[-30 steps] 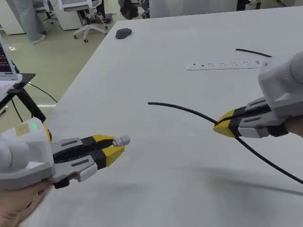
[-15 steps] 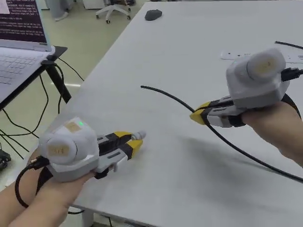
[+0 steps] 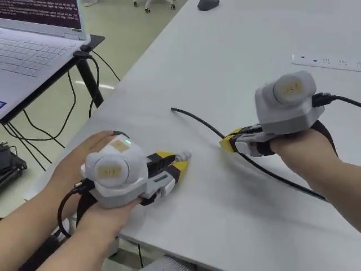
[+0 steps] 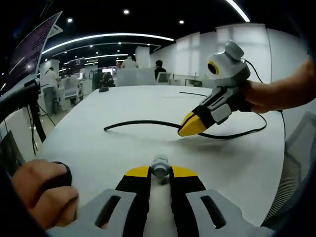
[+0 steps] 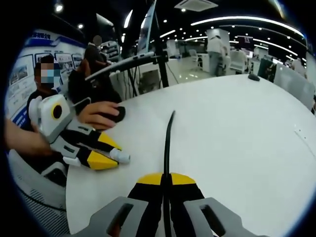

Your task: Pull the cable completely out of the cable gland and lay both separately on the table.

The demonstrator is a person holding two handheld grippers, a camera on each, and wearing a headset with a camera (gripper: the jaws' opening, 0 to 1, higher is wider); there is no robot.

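- The left gripper [image 3: 178, 162] has its jaws drawn in narrow on a small grey cable gland [image 3: 184, 155], which sticks out past the yellow tips.
- The cable gland is low over the white table [image 3: 242, 68], near its front edge. I cannot tell whether it touches the surface.
- The black cable [image 3: 197, 118] is clear of the cable gland, lying beyond it and to its right.
- The right gripper [image 3: 224, 143], right of the cable gland, is clamped on the cable partway along, with the free end ahead of the jaws.
- An open laptop [image 3: 34, 48] stands far left of the cable gland, off the table.
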